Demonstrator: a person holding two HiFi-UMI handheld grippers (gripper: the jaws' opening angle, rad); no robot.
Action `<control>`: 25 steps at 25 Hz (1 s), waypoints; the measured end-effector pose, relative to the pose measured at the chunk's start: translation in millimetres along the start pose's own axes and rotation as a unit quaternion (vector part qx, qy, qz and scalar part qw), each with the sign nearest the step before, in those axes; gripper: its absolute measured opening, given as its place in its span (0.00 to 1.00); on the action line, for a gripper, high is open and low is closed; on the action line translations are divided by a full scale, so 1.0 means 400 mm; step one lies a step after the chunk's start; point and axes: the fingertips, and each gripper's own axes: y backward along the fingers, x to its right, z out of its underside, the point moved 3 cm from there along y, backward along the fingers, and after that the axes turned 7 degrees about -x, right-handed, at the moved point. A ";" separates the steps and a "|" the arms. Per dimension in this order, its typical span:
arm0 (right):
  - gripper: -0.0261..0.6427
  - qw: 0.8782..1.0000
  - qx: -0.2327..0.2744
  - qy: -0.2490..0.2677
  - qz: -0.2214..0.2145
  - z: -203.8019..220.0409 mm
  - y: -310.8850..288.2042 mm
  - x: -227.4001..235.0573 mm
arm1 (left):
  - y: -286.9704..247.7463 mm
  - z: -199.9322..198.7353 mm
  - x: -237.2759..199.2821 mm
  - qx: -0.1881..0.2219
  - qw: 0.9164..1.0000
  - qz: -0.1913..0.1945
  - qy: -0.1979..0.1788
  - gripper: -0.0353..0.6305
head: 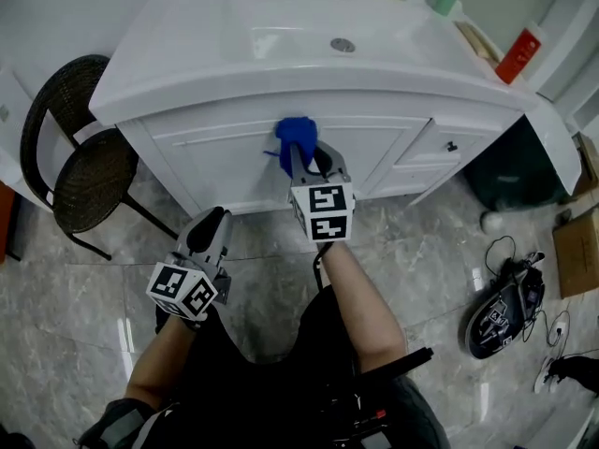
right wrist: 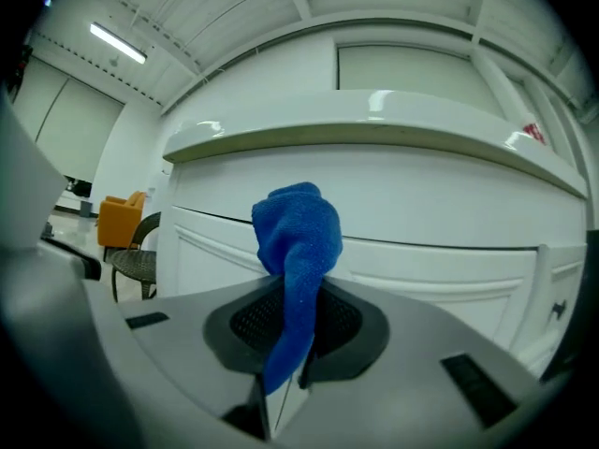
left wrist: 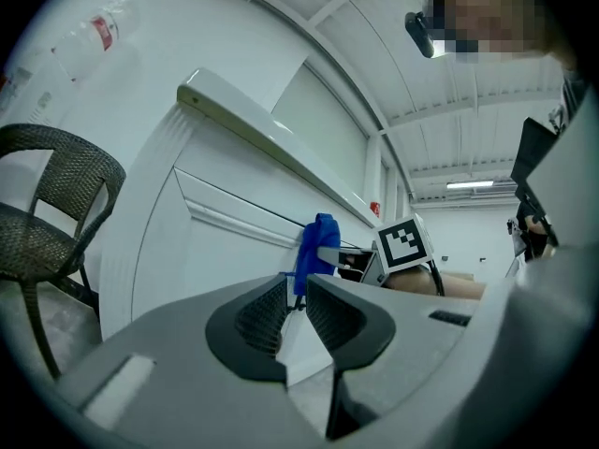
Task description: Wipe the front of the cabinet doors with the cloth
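Observation:
A blue cloth (head: pixel 297 138) is bunched against the upper part of the white cabinet door (head: pixel 229 166) under the sink. My right gripper (head: pixel 309 160) is shut on the cloth (right wrist: pixel 298 251), which sticks up between its jaws and hangs down in front. The cabinet door (right wrist: pixel 421 260) fills the right gripper view just behind it. My left gripper (head: pixel 208 227) hangs lower and to the left, away from the cabinet, jaws shut with nothing between them. In the left gripper view the cloth (left wrist: pixel 316 246) and the right gripper's marker cube (left wrist: pixel 404 241) show beyond my left gripper (left wrist: pixel 296 307).
A white vanity with a sink basin (head: pixel 318 26) tops the cabinet. A dark wicker chair (head: pixel 80 157) stands at the left. A small drawer with a knob (head: pixel 450 145) is right of the doors. A dark bin (head: pixel 515 171), cables and a black device (head: pixel 501 311) lie at the right.

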 end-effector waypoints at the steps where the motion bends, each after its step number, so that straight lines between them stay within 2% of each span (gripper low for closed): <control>1: 0.12 1.000 0.000 -0.007 0.012 0.010 0.011 0.021 | -0.006 0.003 -0.001 -0.002 1.000 0.004 0.001 0.15; 4: 0.12 1.000 0.011 -0.019 0.020 0.022 0.038 0.021 | -0.002 0.009 -0.014 -0.003 1.000 0.003 0.000 0.15; 6: 0.12 0.999 0.033 -0.011 -0.008 0.001 0.042 -0.036 | 0.015 0.006 -0.034 0.001 1.000 -0.009 0.000 0.15; 10: 0.12 0.990 0.083 0.020 -0.110 -0.062 0.027 -0.242 | 0.072 -0.002 -0.094 0.002 0.999 -0.045 0.004 0.15; 14: 0.12 0.972 0.074 0.055 -0.215 -0.059 -0.037 -0.493 | 0.165 0.006 -0.162 0.002 0.996 -0.089 0.017 0.15; 17: 0.12 0.959 0.064 0.084 -0.264 -0.036 -0.093 -0.641 | 0.239 0.010 -0.203 0.005 0.992 -0.125 0.022 0.15; 20: 0.12 0.958 0.053 0.097 -0.265 -0.021 -0.158 -0.699 | 0.298 0.017 -0.232 0.005 0.988 -0.152 0.024 0.15; 25: 0.12 0.975 0.019 0.080 -0.208 0.018 -0.215 -0.627 | 0.324 0.032 -0.248 -0.001 0.986 -0.163 0.026 0.15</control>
